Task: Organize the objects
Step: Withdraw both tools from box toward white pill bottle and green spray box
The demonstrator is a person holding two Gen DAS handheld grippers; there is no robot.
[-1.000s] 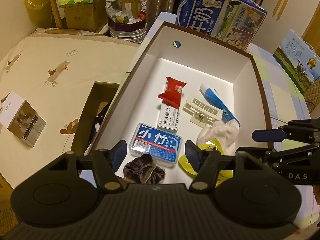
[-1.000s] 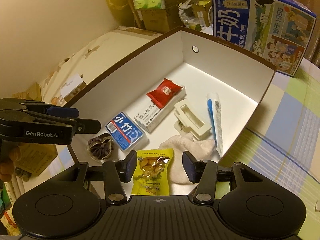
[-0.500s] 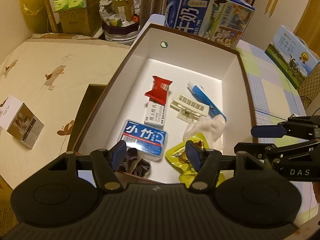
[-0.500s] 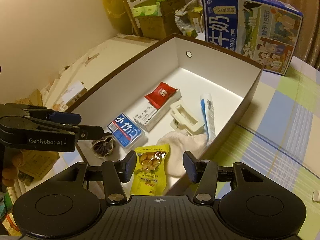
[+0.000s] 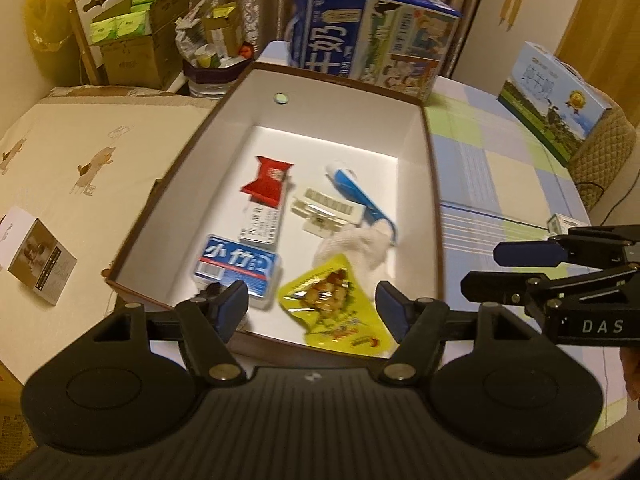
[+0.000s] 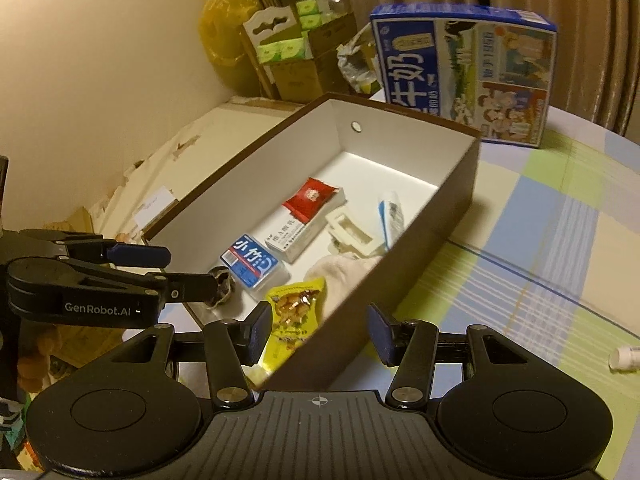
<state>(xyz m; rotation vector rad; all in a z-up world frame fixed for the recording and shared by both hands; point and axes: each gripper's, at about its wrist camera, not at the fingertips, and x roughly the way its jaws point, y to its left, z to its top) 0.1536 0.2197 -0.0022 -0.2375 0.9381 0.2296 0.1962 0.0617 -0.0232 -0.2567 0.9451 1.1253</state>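
seemingly the box (image 5: pixel 434 216) is already holding most items, both the left gripper (image 5: pixel 312 310) and right gripper (image 6: pixel 318 332) are hovering spread and empty, while a small white item (image 6: pixel 624 357) is lying outside at lower right.

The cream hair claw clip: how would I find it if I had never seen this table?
Look inside the big open brown box with white walls. Near the middle of its floor lies the cream plastic hair claw clip, between a red snack wrapper and a blue-and-white tube. It alone has ridged teeth.
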